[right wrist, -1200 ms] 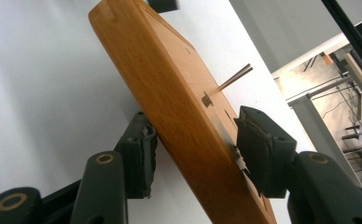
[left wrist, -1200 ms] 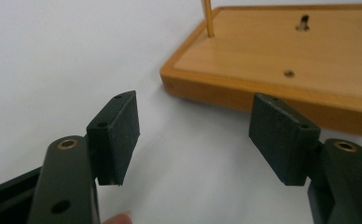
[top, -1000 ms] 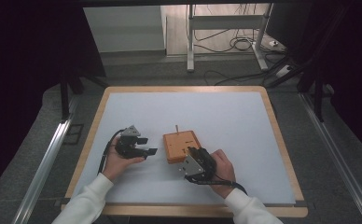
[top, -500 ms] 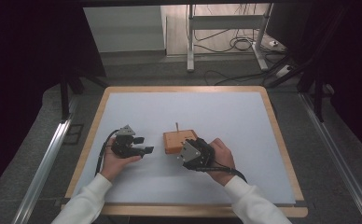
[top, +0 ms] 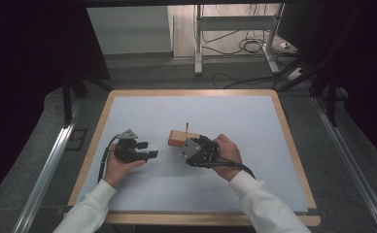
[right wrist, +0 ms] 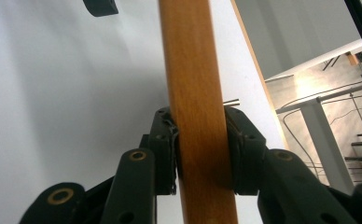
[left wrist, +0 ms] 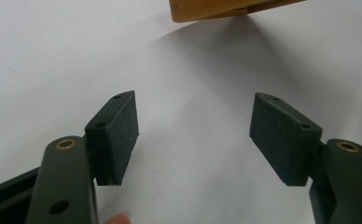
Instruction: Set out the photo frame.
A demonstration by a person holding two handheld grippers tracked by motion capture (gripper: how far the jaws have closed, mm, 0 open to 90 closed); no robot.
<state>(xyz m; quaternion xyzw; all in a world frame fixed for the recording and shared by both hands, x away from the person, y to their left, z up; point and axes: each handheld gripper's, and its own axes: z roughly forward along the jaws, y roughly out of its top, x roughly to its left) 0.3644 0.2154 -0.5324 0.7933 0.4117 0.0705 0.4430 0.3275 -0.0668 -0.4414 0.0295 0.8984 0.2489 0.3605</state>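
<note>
At the near edge of the table (top: 293, 145), two white sleeves (top: 264, 208) reach in from a person seated out of frame, each hand (top: 228, 153) wrapped around a black two-jaw gripper. On the left, the left gripper (top: 150, 149) rests low over the white mat (top: 235, 111) with its jaws spread wide and nothing between them; seen along its own jaws, both dark pads (left wrist: 118, 130) stand well apart over bare white surface, and a fingertip (left wrist: 116, 218) edges in at the bottom. A black cable (top: 103, 162) loops from that gripper back toward the wrist, and a grey three-cornered plate (top: 128, 133) sits on top. To the right, near the middle of the mat, the right gripper (right wrist: 200, 149) is clamped on a block (top: 179, 138) of orange-brown wood, its jaws having just closed in, both pads pressed flat against the block's opposite faces. From the high view the block appears tipped up on edge, its left end sticking out past the gripper. A thin metal pin (top: 187, 127) stands up from the block's far side. Just beyond the left gripper's jaws, the block's corner (left wrist: 207, 11) throws a soft shadow across the mat. Farther off, past the table's wooden rim, grey floor gives way to a metal stand (top: 235, 29) and a tangle of cables (top: 247, 46).
</note>
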